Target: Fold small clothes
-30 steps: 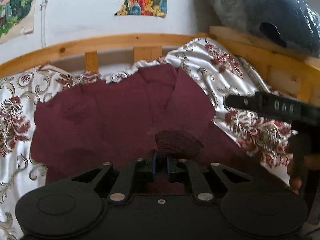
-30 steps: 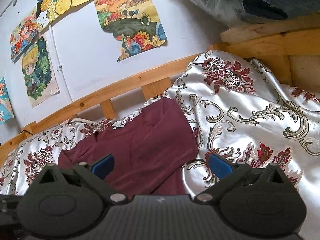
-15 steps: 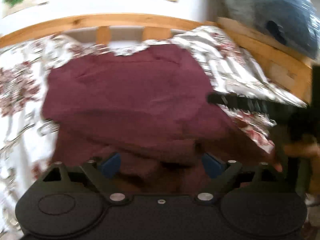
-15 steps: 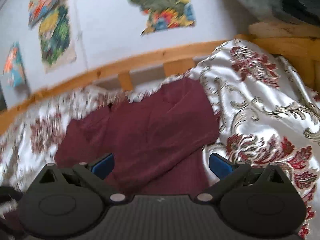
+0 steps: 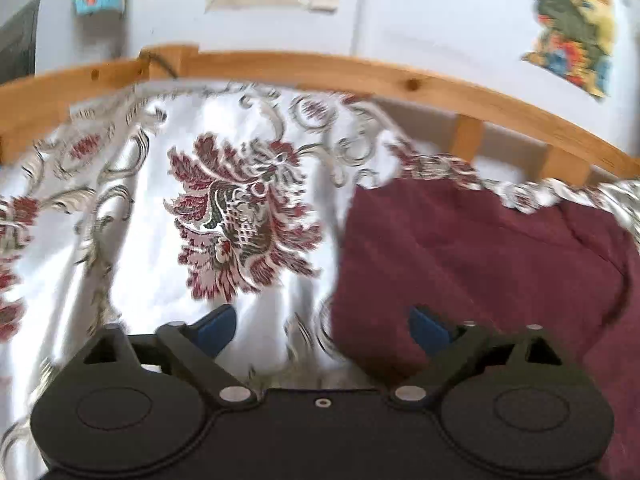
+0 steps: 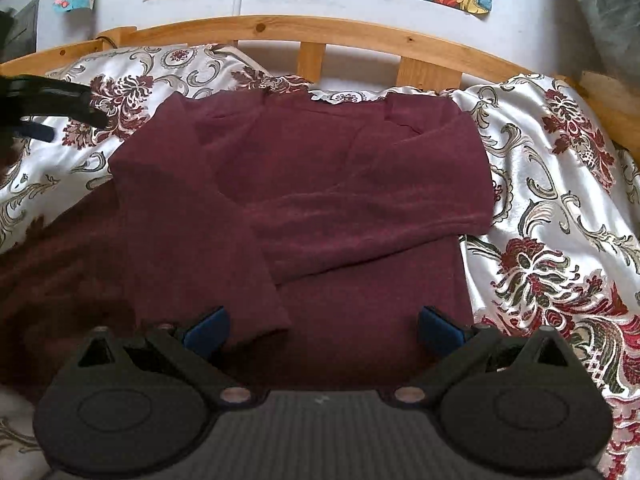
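1. My right tongs (image 6: 322,330) are spread wide with nothing pinched. The maroon top (image 6: 304,184) lies directly under and ahead of them on the bed, and a folded-in sleeve end (image 6: 224,280) sits just beside the left pad. If I close here I judge I could catch that sleeve together with the body and drag the fold apart.
2. My left tongs (image 5: 322,330) are wide too, closing slightly, and empty. Only the garment's edge (image 5: 460,264) reaches under the right pad; the patterned bedspread (image 5: 160,240) lies under the left one. A bite here risks grabbing satin with, or instead of, cloth.
3. The bedspread looks slick, so pulling the hem may slide the whole top.
4. Farther off, beyond the collar, the wooden rail (image 6: 320,30) limits any forward fold.
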Available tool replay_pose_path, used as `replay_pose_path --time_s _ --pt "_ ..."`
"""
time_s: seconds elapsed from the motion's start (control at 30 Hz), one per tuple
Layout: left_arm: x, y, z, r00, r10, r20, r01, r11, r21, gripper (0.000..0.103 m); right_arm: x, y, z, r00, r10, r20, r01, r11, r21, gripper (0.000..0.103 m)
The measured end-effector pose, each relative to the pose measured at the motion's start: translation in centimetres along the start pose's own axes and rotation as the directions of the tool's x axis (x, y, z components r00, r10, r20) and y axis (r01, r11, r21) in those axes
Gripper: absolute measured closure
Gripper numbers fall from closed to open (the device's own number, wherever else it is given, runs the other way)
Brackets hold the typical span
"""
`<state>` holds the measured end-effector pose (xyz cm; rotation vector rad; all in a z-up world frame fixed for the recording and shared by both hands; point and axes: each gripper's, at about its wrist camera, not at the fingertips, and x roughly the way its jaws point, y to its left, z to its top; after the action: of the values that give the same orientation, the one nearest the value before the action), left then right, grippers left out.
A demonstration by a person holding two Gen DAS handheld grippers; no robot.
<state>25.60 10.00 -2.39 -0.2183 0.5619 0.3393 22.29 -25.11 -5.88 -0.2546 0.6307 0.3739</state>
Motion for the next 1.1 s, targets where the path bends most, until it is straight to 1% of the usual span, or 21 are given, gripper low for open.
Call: replay_pose_path --time_s 0.1,0.13,0.2,0.23,0.27,0.37,0.4,0.5,0.57,0.7,0.73,0.8,0.87,0.9,0.97,1.03,1.1 --pt "2.7 0.5 1.1 0.998 -0.010 -0.054 0.009 1.000 -0.021 0.028 0.2 -0.7 0.0 1.000 0.021 -0.007 -0.021 0.999 0.033 0.000" --pt "3.2 0.5 1.4 0.998 -0.019 -0.066 0.018 1.000 -0.022 0.035 0.2 -1.0 0.1 1.000 0.028 -0.009 -0.027 0.999 0.041 0.000" --pt "4.1 0.3 1.6 0.995 -0.038 -0.094 0.037 0.999 -0.008 0.045 0.3 -1.3 0.1 0.999 0.036 -0.013 -0.036 0.998 0.052 0.000" --pt "4.4 0.0 1.5 0.994 -0.029 -0.103 0.030 1.000 0.008 0.055 0.3 -1.4 0.2 0.999 0.039 -0.015 -0.038 0.998 0.054 0.000" --pt "4.9 -0.5 1.4 0.993 -0.008 -0.116 0.013 0.999 0.037 0.056 0.5 -1.6 0.3 0.999 0.040 -0.016 -0.039 0.998 0.055 0.000" --pt "5.9 -1.4 0.7 0.988 0.063 -0.138 -0.046 0.991 0.125 0.055 0.5 -1.6 0.3 0.999 0.041 -0.017 -0.040 0.998 0.056 0.000" --pt "6.2 -1.6 0.6 0.988 0.076 -0.137 -0.056 0.989 0.140 0.055 0.4 -1.6 0.3 0.999 0.042 -0.018 -0.041 0.998 0.057 0.000" --pt "6.5 -1.7 0.3 0.986 0.101 -0.136 -0.077 0.983 0.167 0.056 0.4 -1.7 0.3 0.999 0.045 -0.021 -0.043 0.997 0.064 0.000" --pt "6.7 -1.7 0.2 0.983 0.125 -0.136 -0.100 0.979 0.178 0.059 0.4 -1.7 0.3 0.999 0.046 -0.022 -0.044 0.997 0.065 0.000" --pt "6.6 -1.2 0.2 0.978 0.152 -0.140 -0.123 0.973 0.193 0.060 0.5 -1.7 0.3 0.999 0.046 -0.026 -0.045 0.997 0.066 0.000" --pt "6.6 -0.9 0.4 0.978 0.150 -0.147 -0.122 0.975 0.184 0.059 0.6 -1.6 0.3 0.999 0.044 -0.029 -0.042 0.997 0.067 0.000" --pt "6.0 0.0 0.5 0.983 0.108 -0.149 -0.087 0.987 0.138 0.053 0.6 -1.6 0.3 0.999 0.041 -0.031 -0.039 0.997 0.062 0.000" --pt "5.0 0.6 0.6 0.987 0.081 -0.141 -0.068 0.993 0.096 0.042 0.6 -1.5 0.4 0.999 0.039 -0.033 -0.037 0.998 0.056 0.000" --pt "4.4 0.7 0.7 0.989 0.070 -0.133 -0.059 0.994 0.089 0.039 0.6 -1.5 0.4 0.999 0.038 -0.036 -0.036 0.998 0.053 0.000" --pt "3.1 0.5 0.9 0.992 0.054 -0.112 -0.043 0.994 0.096 0.026 0.6 -1.4 0.4 0.999 0.036 -0.039 -0.034 0.998 0.052 0.000" --pt "1.3 0.1 0.9 0.995 0.027 -0.098 -0.014 0.992 0.125 0.017 0.5 -1.3 0.5 0.999 0.033 -0.043 -0.031 0.998 0.049 0.000" --pt "-1.0 -0.3 0.7 0.997 -0.016 -0.079 0.029 0.986 0.162 0.014 0.3 -1.3 0.7 0.998 0.030 -0.047 -0.028 0.999 0.044 0.000"
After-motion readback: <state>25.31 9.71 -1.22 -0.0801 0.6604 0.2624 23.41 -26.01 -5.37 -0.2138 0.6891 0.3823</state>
